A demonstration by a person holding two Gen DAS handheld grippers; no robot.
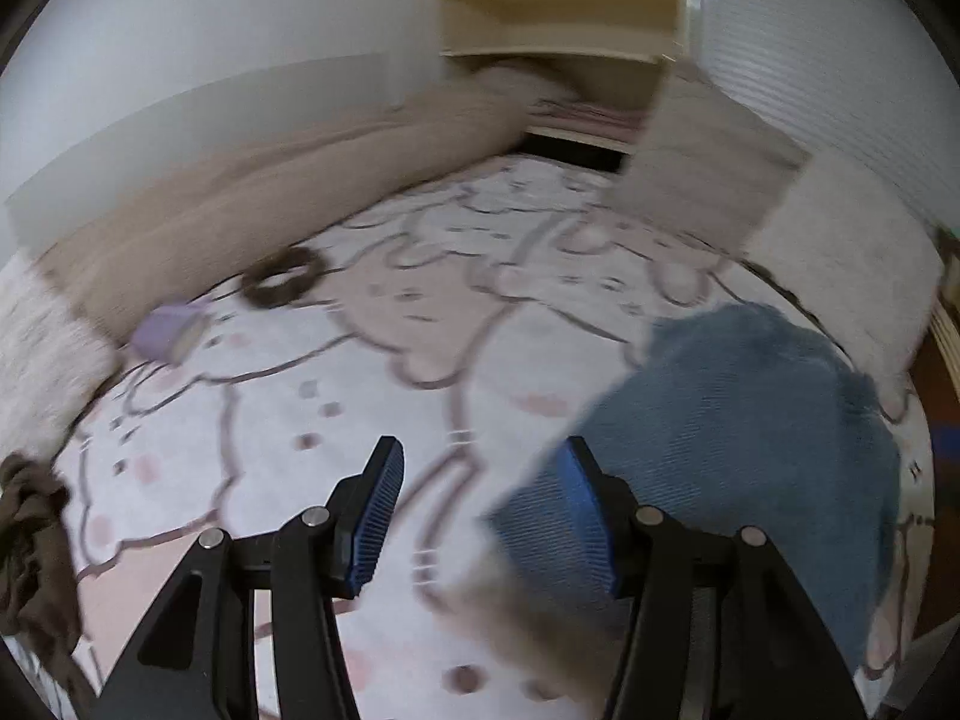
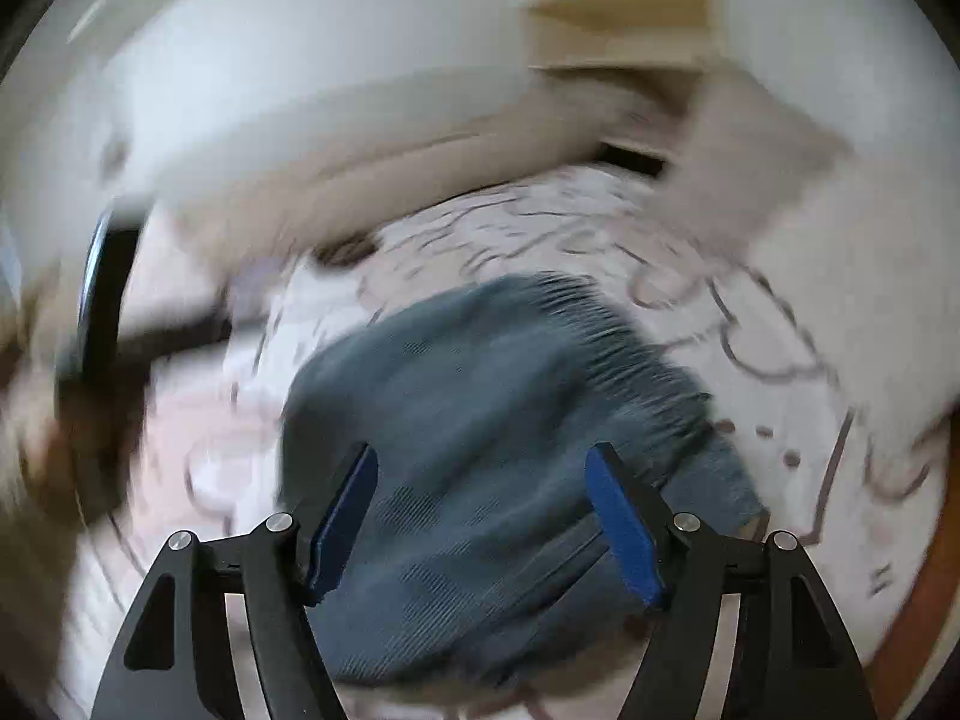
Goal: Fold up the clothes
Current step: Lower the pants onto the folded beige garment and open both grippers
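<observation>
Jaws apart on both grippers — left gripper (image 1: pixel 480 516) beside, right gripper (image 2: pixel 483 525) over the blue garment (image 2: pixel 480 420).

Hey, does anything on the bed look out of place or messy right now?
The blue garment lies bunched in a heap rather than flat on the bed sheet. A dark scrunchie and a small purple object lie loose on the sheet. Both views are motion-blurred.

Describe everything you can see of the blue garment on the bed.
The blue ribbed knit garment lies bunched in a soft heap on the white cartoon-print bedsheet, not yet folded flat. Fine ribbing runs across it, and one edge looks fringed with blur. The open right gripper hangs over it; the open left gripper is at its left edge. Contact is unclear.
</observation>
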